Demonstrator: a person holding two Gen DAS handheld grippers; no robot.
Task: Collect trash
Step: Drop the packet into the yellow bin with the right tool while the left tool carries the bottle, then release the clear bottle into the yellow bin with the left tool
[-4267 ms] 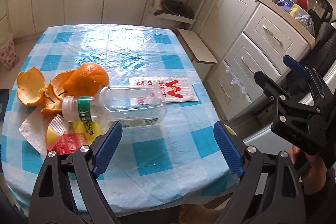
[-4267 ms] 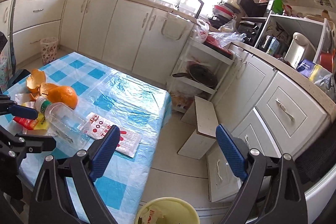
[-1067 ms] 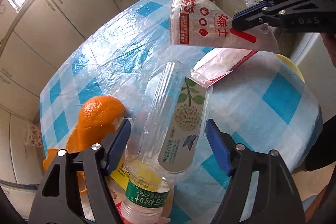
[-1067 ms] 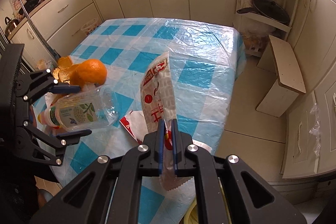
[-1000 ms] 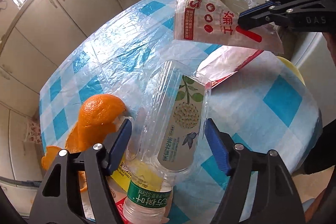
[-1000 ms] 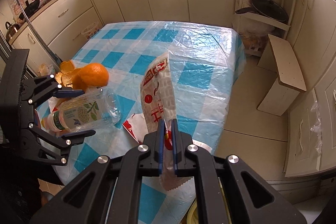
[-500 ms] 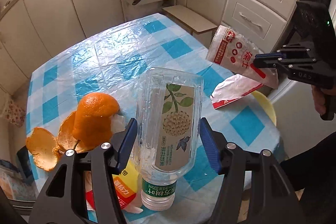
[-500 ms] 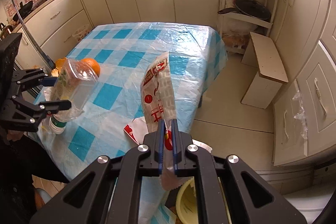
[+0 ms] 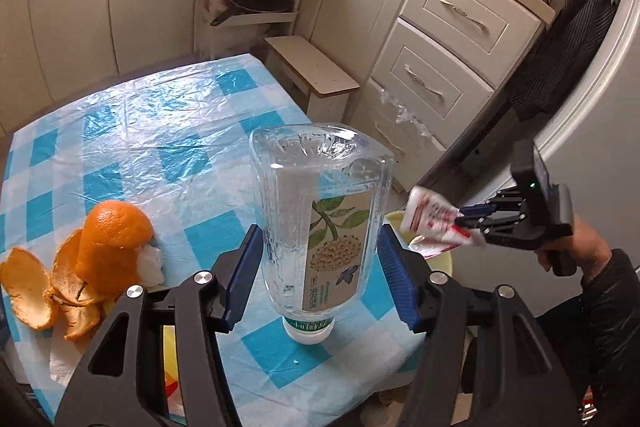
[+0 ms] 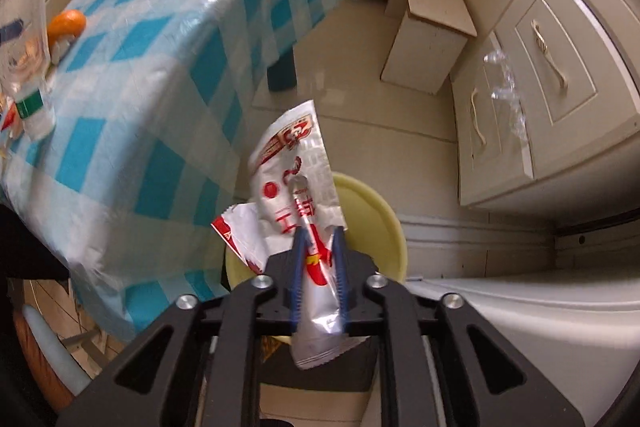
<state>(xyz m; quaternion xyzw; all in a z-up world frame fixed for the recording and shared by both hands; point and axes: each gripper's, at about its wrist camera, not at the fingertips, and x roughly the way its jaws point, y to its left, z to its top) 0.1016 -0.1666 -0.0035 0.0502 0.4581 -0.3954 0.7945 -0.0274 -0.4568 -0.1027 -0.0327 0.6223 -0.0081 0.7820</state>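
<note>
A clear plastic bottle [image 9: 320, 187] with a green-ringed cap hangs cap down just above the checked table [image 9: 160, 147]. My left gripper [image 9: 319, 231] is shut on its sides. Off the table's right edge, my right gripper [image 9: 466, 221] points down over a yellow bin [image 10: 372, 219] on the floor. Its jaws are opening, and a white and red wrapper [image 10: 292, 163] stands loose between the blue pads [image 10: 298, 251]. A second red and white wrapper [image 10: 240, 231] lies in the bin. Orange peel [image 9: 112, 247] and a tissue [image 9: 150, 263] lie on the table's left.
A wooden stool [image 10: 432, 27] stands on the floor past the table. Cream drawers [image 9: 440, 67] line the right wall and a shelf with a pan [image 9: 252, 3] stands at the back. A person's hand [image 9: 576, 247] holds the right gripper.
The left gripper closed on the bottle and lifted it off the table, cap down. The right gripper carried the wrapper from over the table to above the bin, and its jaws parted.
</note>
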